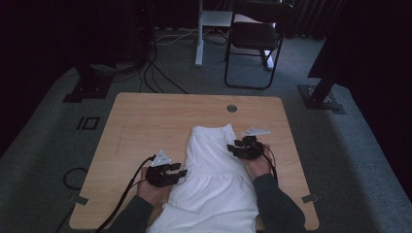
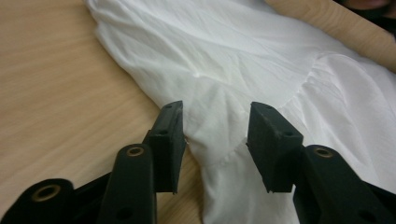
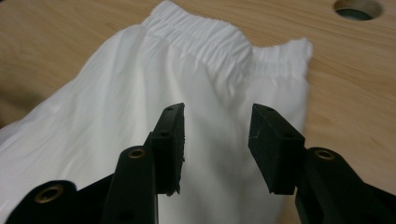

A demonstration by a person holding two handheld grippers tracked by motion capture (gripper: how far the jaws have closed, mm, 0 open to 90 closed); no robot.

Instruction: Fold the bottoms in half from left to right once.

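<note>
Looking down at the table (image 1: 145,121), the white garment (image 1: 214,174) lies lengthwise down the middle, gathered waistband toward the far edge and the other end spilling over the near edge between the person's forearms. Left gripper (image 1: 180,172) sits right at the garment's left side, about halfway along. In the left gripper view its fingers (image 2: 170,140) are spread, with a seam and a bit of the cloth's edge in the gap between them, and neither pad looks like it's pinching anything. Right gripper (image 1: 232,148) is at the garment's right side, closer to the waistband. Its fingers (image 3: 170,140) are spread too, hovering over the cloth just short of the gathered band, fabric showing through the gap, no grip on it.
</note>
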